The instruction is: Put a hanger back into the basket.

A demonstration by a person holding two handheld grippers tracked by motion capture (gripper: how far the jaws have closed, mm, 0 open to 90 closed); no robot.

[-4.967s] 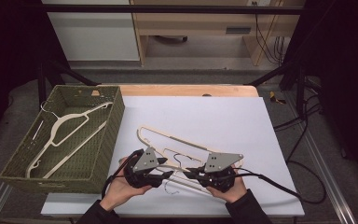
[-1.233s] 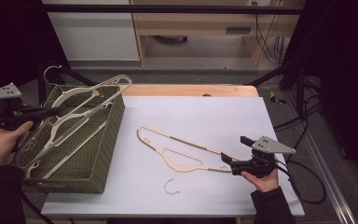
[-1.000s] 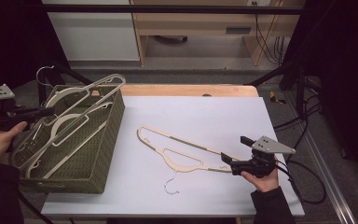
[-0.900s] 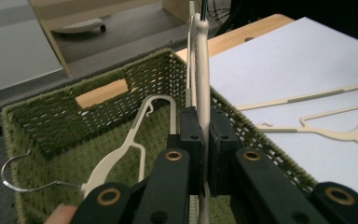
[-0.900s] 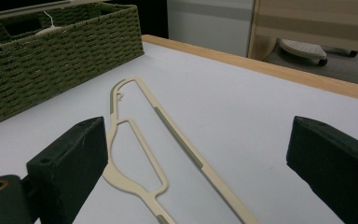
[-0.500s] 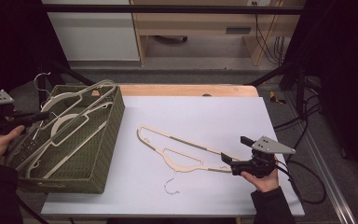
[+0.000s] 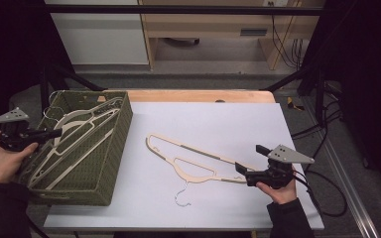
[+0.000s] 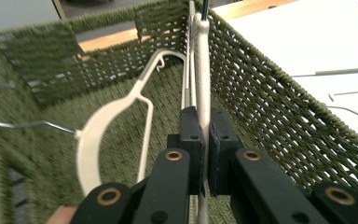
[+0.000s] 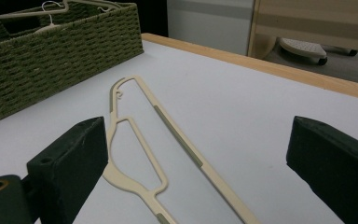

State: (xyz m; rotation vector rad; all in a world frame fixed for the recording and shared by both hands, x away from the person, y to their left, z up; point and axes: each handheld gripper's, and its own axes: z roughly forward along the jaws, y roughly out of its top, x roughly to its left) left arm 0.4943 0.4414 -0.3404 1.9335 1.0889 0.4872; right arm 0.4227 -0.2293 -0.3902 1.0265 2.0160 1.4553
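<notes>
A green woven basket (image 7: 116, 144) stands at the table's left. My left gripper (image 7: 55, 132) is at the basket's left rim, shut on the edge of a cream hanger (image 7: 90, 117) that lies low inside it. In the left gripper view the pads (image 8: 190, 135) pinch that hanger (image 8: 201, 70), and another cream hanger (image 8: 93, 140) lies on the basket floor. A third cream hanger (image 7: 193, 163) lies flat on the white tabletop. My right gripper (image 7: 250, 158) rests at its right end, jaws wide open, with the hanger (image 9: 168, 121) on the table ahead between them.
The basket (image 9: 51, 51) is far left in the right gripper view. A wooden strip (image 7: 198, 95) borders the table's far edge. Cables (image 7: 322, 193) trail off the right side. Dark frame bars stand around the table.
My left gripper has sunk with its hanger, which now lies lower inside the basket. The right gripper and the hanger on the table have kept still.
</notes>
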